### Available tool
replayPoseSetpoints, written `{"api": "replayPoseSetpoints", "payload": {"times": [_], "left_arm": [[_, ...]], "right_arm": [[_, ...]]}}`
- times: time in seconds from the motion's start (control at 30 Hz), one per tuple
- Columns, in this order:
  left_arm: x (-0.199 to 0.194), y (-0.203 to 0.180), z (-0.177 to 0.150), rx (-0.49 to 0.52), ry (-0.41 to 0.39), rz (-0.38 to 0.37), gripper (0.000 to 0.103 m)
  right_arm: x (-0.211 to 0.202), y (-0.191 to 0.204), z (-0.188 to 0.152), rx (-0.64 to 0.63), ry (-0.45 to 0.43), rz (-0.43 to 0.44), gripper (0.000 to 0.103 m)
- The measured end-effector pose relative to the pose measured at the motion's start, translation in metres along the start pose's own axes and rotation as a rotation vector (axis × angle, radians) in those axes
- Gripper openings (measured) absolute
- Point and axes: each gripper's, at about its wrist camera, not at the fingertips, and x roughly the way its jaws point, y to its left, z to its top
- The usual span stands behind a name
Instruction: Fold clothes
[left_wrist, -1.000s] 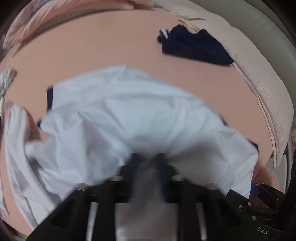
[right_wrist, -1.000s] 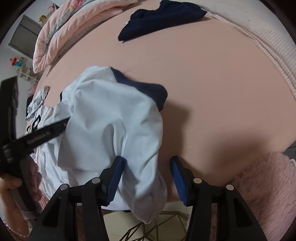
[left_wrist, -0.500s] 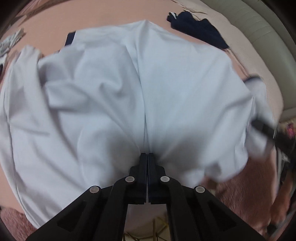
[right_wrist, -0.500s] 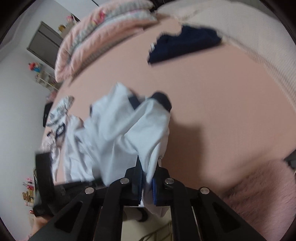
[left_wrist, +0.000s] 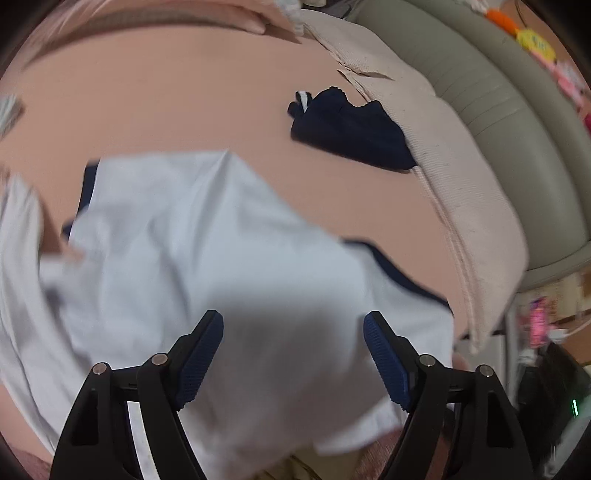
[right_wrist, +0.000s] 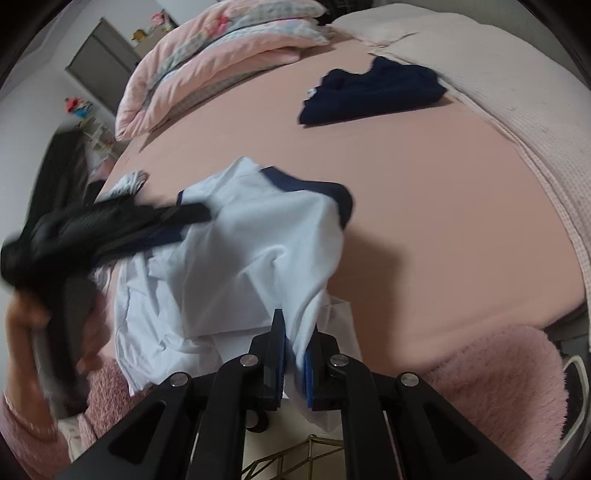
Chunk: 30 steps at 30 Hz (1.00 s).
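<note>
At the near edge of the bed (right_wrist: 424, 206), a crumpled white shirt (right_wrist: 258, 251) is pinched at its hem by the right gripper (right_wrist: 294, 354). The left gripper (left_wrist: 293, 354) is held wide open above it, empty. A fold is judged underway; a second hem grasp is required.

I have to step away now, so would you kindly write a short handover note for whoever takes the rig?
Left gripper: open, holding nothing, over the white shirt.
Right gripper: shut on the shirt's near edge.
The shirt lies crumpled at the near side of the pink bed, not yet folded.
A dark garment lies at the far side, by the cream blanket; whether it is folded is unclear.
Left: spread the shirt flat, then fold it.
</note>
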Motion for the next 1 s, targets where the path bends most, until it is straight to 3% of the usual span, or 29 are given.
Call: {"api": "replayPoseSetpoints", "payload": {"times": [0.07, 0.1, 0.13, 0.23, 0.33, 0.37, 0.43, 0.5, 0.67, 0.7, 0.8, 1.0], "left_arm": [[0.011, -0.004, -0.008, 0.027, 0.014, 0.026, 0.074], [0.016, -0.006, -0.012, 0.040, 0.021, 0.038, 0.055], [0.021, -0.008, -0.017, 0.053, 0.028, 0.050, 0.045], [0.036, -0.013, -0.030, 0.092, 0.048, 0.087, 0.028], [0.023, 0.000, -0.043, 0.037, 0.031, 0.029, 0.013], [0.018, 0.006, -0.046, 0.014, 0.024, 0.012, 0.012], [0.008, 0.016, -0.051, -0.027, 0.007, -0.015, 0.010], [-0.004, 0.026, -0.058, -0.061, -0.015, -0.031, 0.009], [-0.051, 0.054, -0.092, -0.136, -0.083, -0.051, 0.008], [-0.059, 0.060, -0.102, -0.150, -0.092, -0.050, 0.008], [-0.069, 0.073, -0.131, -0.193, -0.078, -0.061, 0.007], [-0.056, 0.076, -0.168, -0.208, 0.030, -0.135, 0.008]], "right_arm": [[-0.001, 0.003, -0.003, 0.000, 0.000, 0.012, 0.008], [-0.001, 0.004, -0.003, 0.005, 0.000, 0.015, 0.008], [-0.001, 0.004, -0.003, 0.006, 0.002, 0.007, 0.008], [-0.001, 0.005, -0.005, -0.011, 0.005, -0.046, 0.008], [0.003, 0.007, -0.007, -0.029, 0.025, -0.092, 0.014], [0.005, 0.006, -0.007, -0.021, 0.036, -0.095, 0.017], [0.011, 0.005, -0.007, -0.004, 0.058, -0.093, 0.036], [0.016, 0.005, -0.007, -0.003, 0.067, -0.097, 0.043], [0.031, 0.019, -0.015, -0.065, 0.079, -0.090, 0.044], [0.036, 0.021, -0.018, -0.074, 0.089, -0.088, 0.043], [0.049, 0.027, -0.024, -0.081, 0.117, -0.075, 0.010], [0.017, 0.038, -0.008, -0.081, -0.029, -0.081, 0.007]]}}
